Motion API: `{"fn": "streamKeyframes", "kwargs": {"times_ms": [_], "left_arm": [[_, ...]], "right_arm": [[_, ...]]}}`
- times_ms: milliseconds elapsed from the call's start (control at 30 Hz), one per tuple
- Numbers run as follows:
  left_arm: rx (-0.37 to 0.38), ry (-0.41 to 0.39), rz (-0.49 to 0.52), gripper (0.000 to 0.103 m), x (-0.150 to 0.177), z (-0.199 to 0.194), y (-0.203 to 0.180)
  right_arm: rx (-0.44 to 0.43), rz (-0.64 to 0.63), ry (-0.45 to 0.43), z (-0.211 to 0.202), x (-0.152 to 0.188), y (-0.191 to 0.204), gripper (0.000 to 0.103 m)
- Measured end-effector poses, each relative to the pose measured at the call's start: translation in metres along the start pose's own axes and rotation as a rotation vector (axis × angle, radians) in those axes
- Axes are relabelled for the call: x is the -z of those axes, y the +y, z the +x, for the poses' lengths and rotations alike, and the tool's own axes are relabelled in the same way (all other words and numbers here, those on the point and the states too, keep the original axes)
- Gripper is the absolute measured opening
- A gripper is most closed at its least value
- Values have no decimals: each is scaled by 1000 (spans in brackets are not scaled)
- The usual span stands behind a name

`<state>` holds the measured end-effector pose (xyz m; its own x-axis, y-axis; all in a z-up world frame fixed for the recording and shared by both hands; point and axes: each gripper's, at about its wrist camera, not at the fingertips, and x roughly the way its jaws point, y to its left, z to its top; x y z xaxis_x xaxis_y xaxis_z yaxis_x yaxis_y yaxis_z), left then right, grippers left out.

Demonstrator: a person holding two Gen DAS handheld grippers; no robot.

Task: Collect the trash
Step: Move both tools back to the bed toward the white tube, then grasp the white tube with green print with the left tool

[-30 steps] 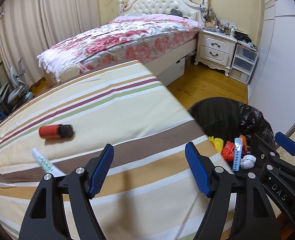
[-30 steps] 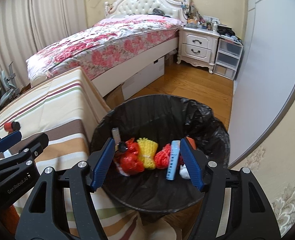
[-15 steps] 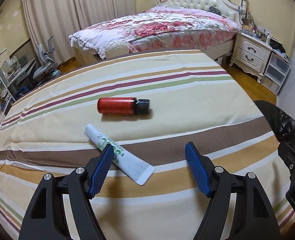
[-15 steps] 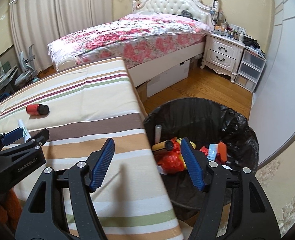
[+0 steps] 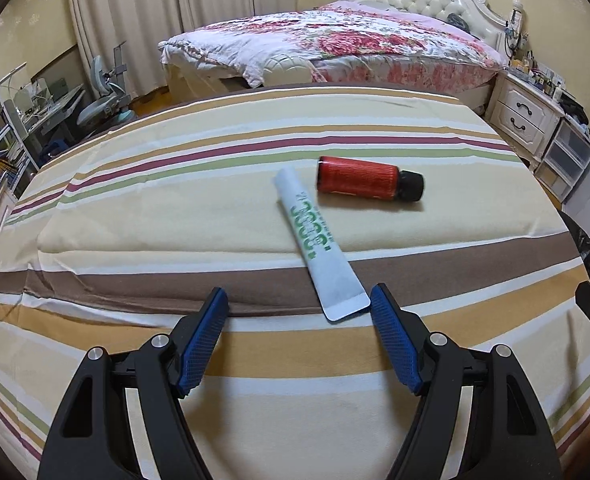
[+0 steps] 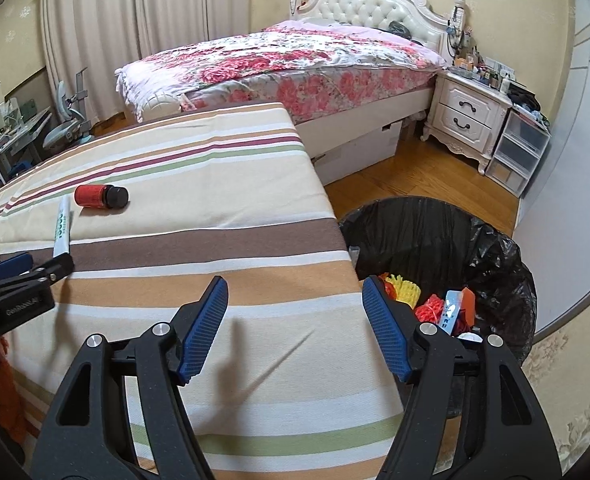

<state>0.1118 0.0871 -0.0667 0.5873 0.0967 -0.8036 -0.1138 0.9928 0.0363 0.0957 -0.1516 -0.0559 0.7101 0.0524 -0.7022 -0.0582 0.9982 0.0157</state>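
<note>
Left hand-held gripper point(image 5: 299, 312) released above white tube point(image 5: 315, 240), right hand-held gripper point(image 6: 295, 300) released, empty

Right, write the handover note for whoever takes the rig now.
Left gripper: open, empty, near the flat end of the white tube.
Right gripper: open, empty, over the striped cover beside the bin.
Red bottle lies next to the tube, apart from it.
Done: several bits of trash already sit in the bin.
Left: tube and bottle go into the bin.
</note>
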Motion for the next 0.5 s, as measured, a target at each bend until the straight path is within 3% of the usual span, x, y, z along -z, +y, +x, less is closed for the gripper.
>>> {"fn": "streamKeyframes", "kwargs": {"times_ms": [233, 433, 500], "left_arm": [[10, -1, -37, 68, 6, -3, 25], [18, -14, -18, 65, 0, -1, 20], [21, -21, -7, 59, -5, 2, 18]], "right_arm": [[-2, -11, 2, -2, 2, 5, 68], [-6, -18, 2, -1, 1, 9, 68], [-7, -24, 5, 0, 1, 12, 68]]}}
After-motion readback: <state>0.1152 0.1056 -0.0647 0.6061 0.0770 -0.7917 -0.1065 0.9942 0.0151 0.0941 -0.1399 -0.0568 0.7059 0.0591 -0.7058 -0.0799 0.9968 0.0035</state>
